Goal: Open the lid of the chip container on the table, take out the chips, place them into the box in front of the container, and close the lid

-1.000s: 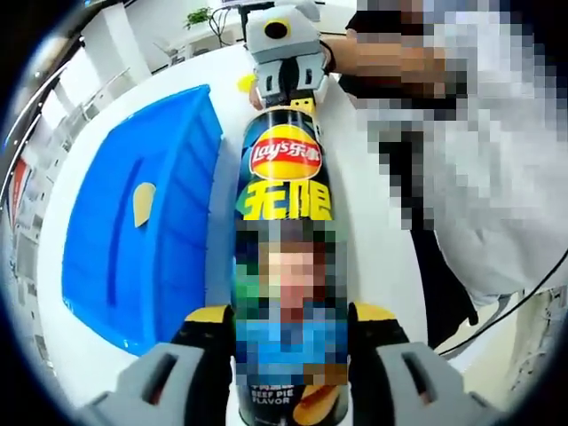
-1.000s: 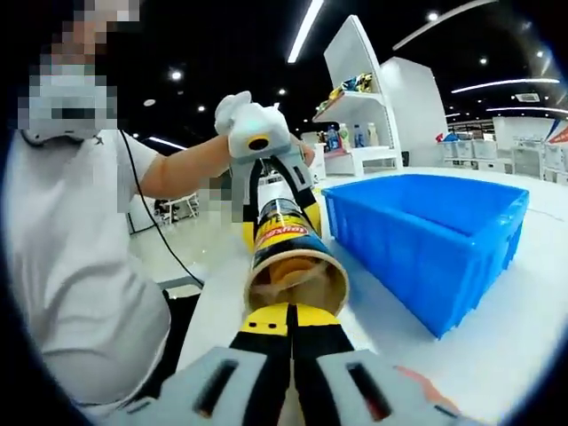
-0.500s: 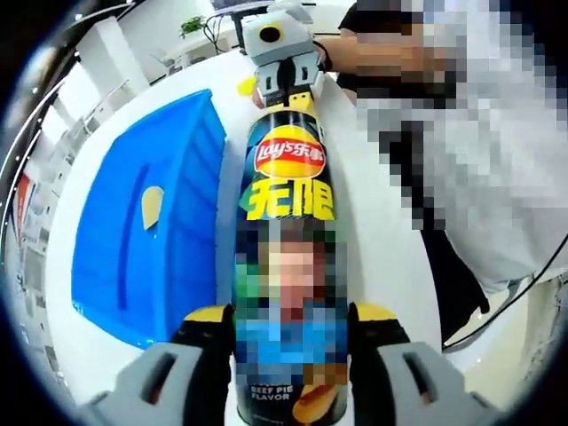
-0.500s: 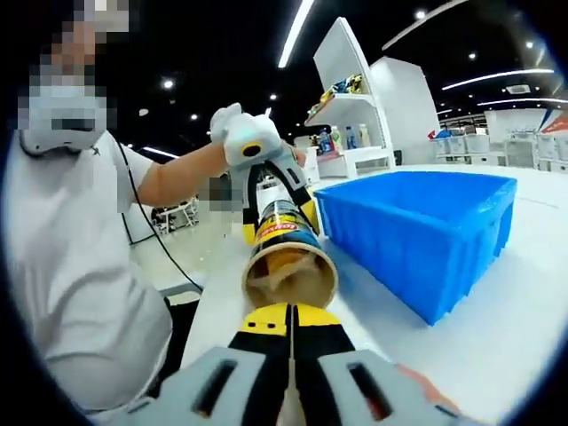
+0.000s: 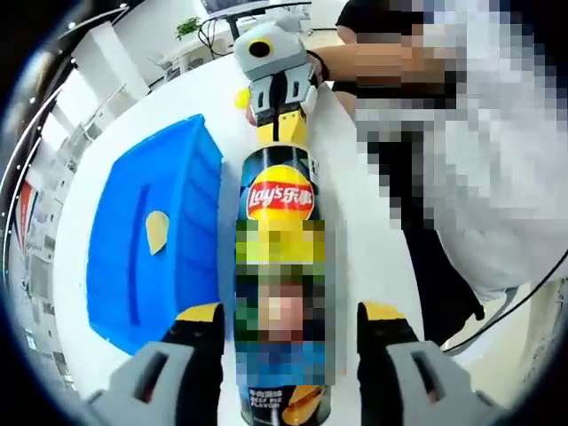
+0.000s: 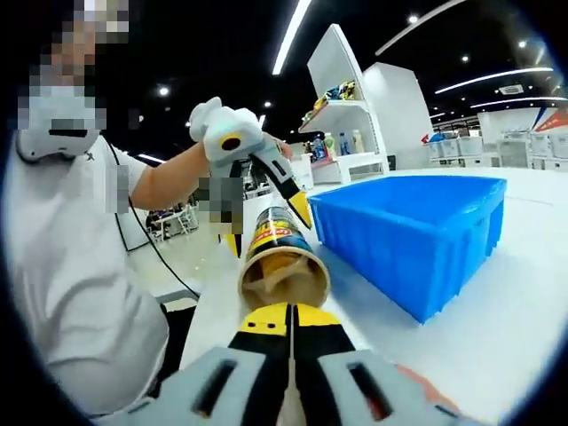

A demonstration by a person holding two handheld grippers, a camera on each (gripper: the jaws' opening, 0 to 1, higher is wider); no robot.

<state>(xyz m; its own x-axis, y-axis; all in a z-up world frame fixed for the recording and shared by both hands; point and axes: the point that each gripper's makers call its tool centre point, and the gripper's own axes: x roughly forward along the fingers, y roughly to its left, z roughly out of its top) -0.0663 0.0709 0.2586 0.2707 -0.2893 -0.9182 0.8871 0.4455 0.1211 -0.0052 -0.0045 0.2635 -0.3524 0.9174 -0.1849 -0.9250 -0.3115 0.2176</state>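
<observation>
Smooth white counter (image 6: pixel 497 328) in a showroom with shelving behind, and a glossy blue plastic box (image 5: pixel 146 244) sits on it with one pale curved chip (image 5: pixel 157 231) inside. The left gripper (image 5: pixel 288 342) has its yellow-tipped jaws clamped around the tall printed chip container (image 5: pixel 280 266), a lidless cardboard-looking tube tipped over beside the box, open round mouth (image 6: pixel 284 277) showing tan chips. The right gripper (image 6: pixel 289 330) is right at that mouth with its jaws pressed together; I can't tell if anything's pinched between them.
</observation>
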